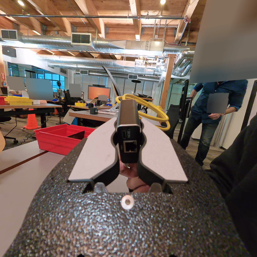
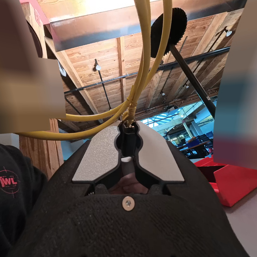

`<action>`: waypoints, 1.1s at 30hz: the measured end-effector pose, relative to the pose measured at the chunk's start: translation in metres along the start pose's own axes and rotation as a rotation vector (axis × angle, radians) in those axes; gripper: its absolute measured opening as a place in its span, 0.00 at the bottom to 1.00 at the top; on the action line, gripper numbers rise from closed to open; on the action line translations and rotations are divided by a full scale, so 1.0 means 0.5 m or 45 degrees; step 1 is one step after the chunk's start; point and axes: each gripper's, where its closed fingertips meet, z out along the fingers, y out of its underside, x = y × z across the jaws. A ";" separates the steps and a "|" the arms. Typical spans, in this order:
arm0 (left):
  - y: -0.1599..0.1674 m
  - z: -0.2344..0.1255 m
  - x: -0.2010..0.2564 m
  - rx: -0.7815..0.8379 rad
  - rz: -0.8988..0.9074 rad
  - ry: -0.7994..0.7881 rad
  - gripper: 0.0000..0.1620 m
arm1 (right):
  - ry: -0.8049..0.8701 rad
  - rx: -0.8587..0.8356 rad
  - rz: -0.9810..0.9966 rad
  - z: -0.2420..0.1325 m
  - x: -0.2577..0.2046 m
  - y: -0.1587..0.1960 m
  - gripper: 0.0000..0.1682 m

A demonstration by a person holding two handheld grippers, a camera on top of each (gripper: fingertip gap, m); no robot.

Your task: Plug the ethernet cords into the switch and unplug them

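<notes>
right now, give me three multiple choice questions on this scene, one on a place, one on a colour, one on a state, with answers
1. Where is the red bin?
A) on the table, left of the left tool
B) on the floor
C) hanging from the ceiling

2. What colour are the ethernet cords?
A) blue
B) yellow
C) grey

3. The port on the switch that faces the left wrist camera is:
A) holding a plug
B) taped over
C) empty

Answers:
1 A: the bin sits on the tabletop beyond the left tool's left finger.
2 B: every cord in both views is yellow.
3 C: the socket's dark opening shows, with nothing in it.
</notes>
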 end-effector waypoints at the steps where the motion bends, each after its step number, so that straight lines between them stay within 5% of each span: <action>1: 0.000 0.000 0.001 -0.002 0.001 0.003 0.16 | 0.000 -0.005 -0.010 0.000 -0.001 0.000 0.10; 33: 0.000 0.007 0.026 -0.063 0.079 0.026 0.16 | -0.112 0.002 -0.035 -0.005 -0.033 -0.015 0.07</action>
